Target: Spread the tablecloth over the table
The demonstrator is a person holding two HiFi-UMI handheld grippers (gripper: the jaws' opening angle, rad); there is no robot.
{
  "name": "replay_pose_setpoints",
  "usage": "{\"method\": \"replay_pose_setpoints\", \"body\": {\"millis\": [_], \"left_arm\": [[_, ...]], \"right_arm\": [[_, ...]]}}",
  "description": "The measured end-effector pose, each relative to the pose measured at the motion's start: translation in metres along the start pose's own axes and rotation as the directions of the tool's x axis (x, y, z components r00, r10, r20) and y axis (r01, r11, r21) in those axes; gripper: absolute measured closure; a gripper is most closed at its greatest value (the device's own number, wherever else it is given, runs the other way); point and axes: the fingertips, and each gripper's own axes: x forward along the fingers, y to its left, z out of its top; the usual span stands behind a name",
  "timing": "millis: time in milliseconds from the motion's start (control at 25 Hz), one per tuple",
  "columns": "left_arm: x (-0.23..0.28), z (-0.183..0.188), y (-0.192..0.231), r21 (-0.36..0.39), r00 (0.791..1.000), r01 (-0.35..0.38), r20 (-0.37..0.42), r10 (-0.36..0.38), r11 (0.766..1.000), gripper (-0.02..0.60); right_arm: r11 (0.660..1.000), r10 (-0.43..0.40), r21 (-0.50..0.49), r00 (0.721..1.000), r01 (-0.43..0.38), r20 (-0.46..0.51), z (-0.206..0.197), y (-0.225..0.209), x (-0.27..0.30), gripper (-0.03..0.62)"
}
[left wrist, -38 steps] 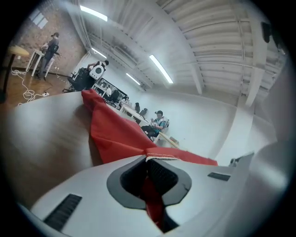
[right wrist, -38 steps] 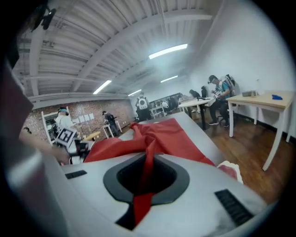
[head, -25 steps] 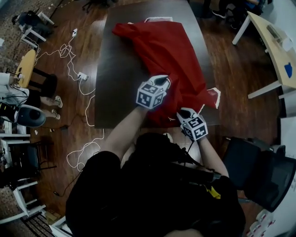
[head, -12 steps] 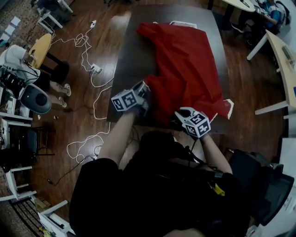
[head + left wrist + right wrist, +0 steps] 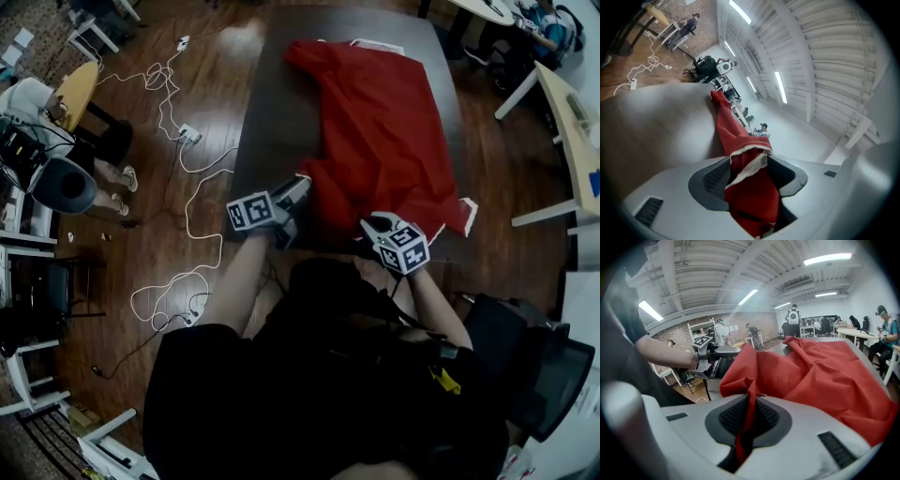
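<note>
**Ana:** What is changing on the left side?

**Ben:** The left gripper (image 5: 292, 208) is letting go. Its jaws have just been opening. In its own view they are standing apart, with a bunched corner of the red tablecloth (image 5: 380, 122), white hem showing, lying loose between them rather than being pinched.

**Ana:** And the other one?

**Ben:** The right gripper (image 5: 373, 227) is clamping a thin fold of the cloth's near edge, with its jaws closed on it.

**Ana:** What is that meaning for the job?

**Ben:** It is looking as though the person is setting that corner down by the near left corner of the table (image 5: 267, 112), so one pull is ending. The cloth is lying rumpled over the middle and right of the tabletop. A bare dark strip is still showing along the left side, so the spreading is looking only partly done.

**Ana:** How is it differing from a second ago?

**Ben:** Back then the left gripper was sitting over the middle of the cloth's near part, close to the right one. Now it is hanging at the table's left near corner, well apart from its partner. The cloth's near edge is reaching further left with it. The far end, with its white hem, is lying much as it was.
</note>
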Motion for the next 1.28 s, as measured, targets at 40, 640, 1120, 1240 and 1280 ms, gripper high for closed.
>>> {"method": "replay_pose_setpoints", "body": {"millis": [40,640,1120,1240,1280], "left_arm": [[-0.004,-0.007,-0.001,-0.028,0.999,0.036,-0.012,-0.037,0.999,0.323],[-0.010,-0.010,-0.043,0.096,0.985,0.162,-0.076,-0.155,0.982,0.575],[-0.080,0.093,0.007,0.524,0.948,-0.175,-0.140,0.287,0.834,0.575],[-0.101,0.100,0.026,0.586,0.906,-0.281,-0.099,0.411,0.760,0.577],[-0.110,0.106,0.033,0.593,0.891,-0.324,-0.071,0.448,0.737,0.577]], "right_arm": [[1.000,-0.009,0.006,1.000,0.009,0.002,0.001,0.000,0.000,0.572],[0.999,0.014,0.045,0.991,-0.020,0.136,0.025,0.001,-0.027,0.540],[0.949,-0.257,-0.220,0.959,0.227,-0.120,-0.023,-0.066,-0.022,0.508],[0.913,-0.345,-0.313,0.903,0.260,-0.256,-0.064,-0.078,-0.009,0.508],[0.911,-0.358,-0.315,0.889,0.266,-0.285,-0.074,-0.081,-0.008,0.508]]}}
